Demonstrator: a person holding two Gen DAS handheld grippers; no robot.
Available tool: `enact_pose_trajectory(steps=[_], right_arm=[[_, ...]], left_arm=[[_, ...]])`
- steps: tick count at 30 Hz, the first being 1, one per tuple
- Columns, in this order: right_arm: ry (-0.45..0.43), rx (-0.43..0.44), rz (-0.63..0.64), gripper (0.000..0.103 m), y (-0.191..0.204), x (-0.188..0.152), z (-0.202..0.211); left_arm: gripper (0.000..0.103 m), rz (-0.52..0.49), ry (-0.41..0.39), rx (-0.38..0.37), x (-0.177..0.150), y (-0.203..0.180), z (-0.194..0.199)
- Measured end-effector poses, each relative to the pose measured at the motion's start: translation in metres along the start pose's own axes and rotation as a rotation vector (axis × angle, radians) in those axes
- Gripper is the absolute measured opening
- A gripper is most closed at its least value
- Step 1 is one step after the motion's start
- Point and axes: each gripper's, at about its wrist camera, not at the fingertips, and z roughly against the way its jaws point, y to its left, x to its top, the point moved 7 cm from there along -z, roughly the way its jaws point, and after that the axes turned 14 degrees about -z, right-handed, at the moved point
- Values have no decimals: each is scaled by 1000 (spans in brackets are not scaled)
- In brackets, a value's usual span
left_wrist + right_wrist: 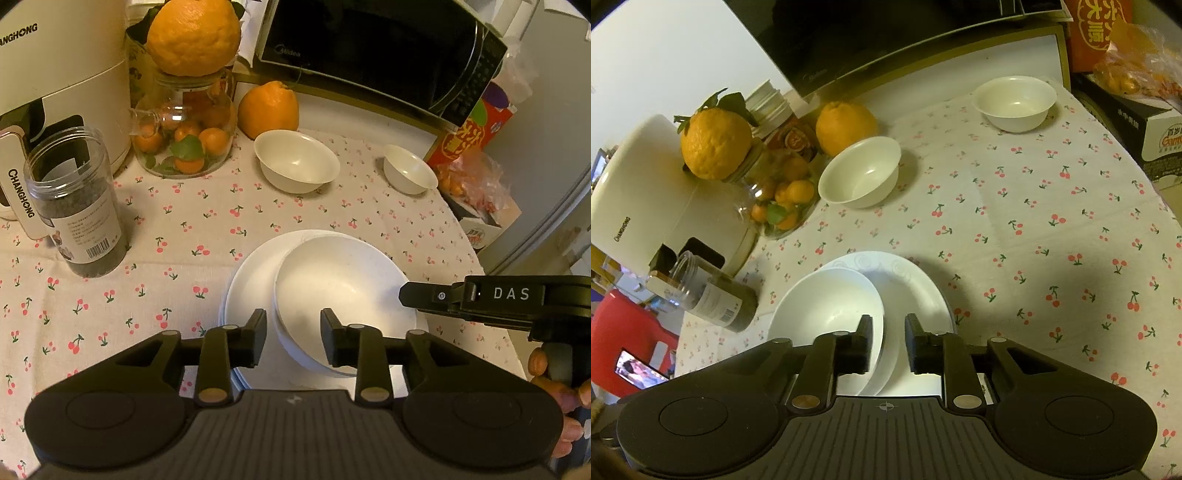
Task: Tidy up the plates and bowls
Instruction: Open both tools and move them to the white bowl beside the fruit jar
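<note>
A large white bowl [340, 291] [827, 310] rests tilted on a stack of white plates [251, 280] [916, 291] on the cherry-print cloth. My left gripper [293, 339] is open, its fingers either side of the bowl's near rim. My right gripper [886, 345] is open, straddling the bowl's rim from the other side; its finger shows in the left wrist view [421, 295] at the bowl's right edge. A medium white bowl [297, 160] [860, 171] and a small white bowl [408, 168] [1015, 101] stand apart further back.
A dark plastic jar [79, 206] [716, 293] stands left of the plates. Behind are a white Changhong appliance [62, 66], a glass jar of small oranges [184, 129] topped by a big orange, another orange [267, 109], a microwave [369, 55] and boxes [1156, 129] at right.
</note>
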Motion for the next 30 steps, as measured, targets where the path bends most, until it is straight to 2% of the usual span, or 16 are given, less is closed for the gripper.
enact_pose_trajectory(steps=[4,6,12,17,23,30], right_arm=[[0,11,-5,38,0,1,2],[1,17,-6,50,1,2,4],[-10,43,1,73,5,5,12],[-37,49,6,82,7,13,20],[-85,35,33,88,9,33,36],[-96,38,32,96,19,57,48]], left_arm=[[43,8,-8,-1,2,1,1],[52,12,-15,1,5,2,1],[77,32,-44,22,14,6,4],[93,47,-61,46,22,8,7],[102,77,-72,82,32,10,10],[102,67,-51,131,50,9,1]])
